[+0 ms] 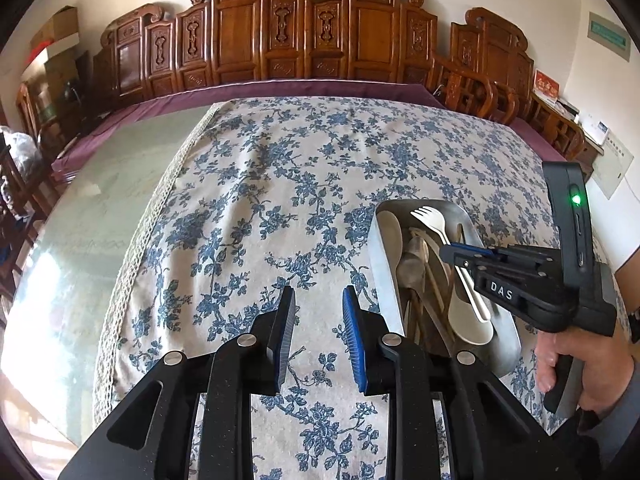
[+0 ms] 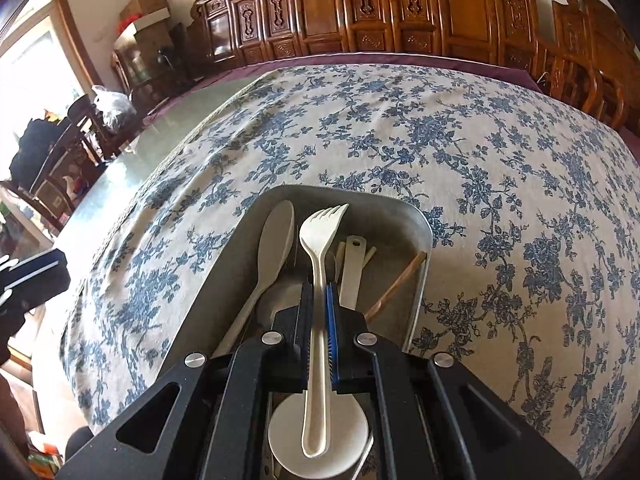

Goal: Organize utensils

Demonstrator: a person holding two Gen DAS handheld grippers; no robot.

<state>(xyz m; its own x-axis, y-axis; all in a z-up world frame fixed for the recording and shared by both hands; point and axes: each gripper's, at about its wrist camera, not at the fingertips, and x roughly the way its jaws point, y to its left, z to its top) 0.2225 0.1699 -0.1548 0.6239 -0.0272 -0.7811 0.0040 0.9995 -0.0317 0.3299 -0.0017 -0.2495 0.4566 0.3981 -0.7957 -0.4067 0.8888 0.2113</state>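
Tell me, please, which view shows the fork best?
The right wrist view: the fork runs down the picture's middle, tines to handle end, clamped in the right gripper above the tray. The left wrist view shows it smaller, side-on, its mid-handle hidden by the jaws.

Fork (image 2: 320,264) above tray (image 2: 416,280); spoon (image 2: 274,248) inside, left.

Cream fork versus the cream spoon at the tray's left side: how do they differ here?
The fork is clamped by its handle in the right gripper and held above the metal tray; the spoon lies loose in the tray, ungripped. The fork ends in tines, the spoon in a smooth oval bowl. The fork points straight ahead, the spoon lies slanted. Both are cream-coloured with their heads toward the tray's far end.
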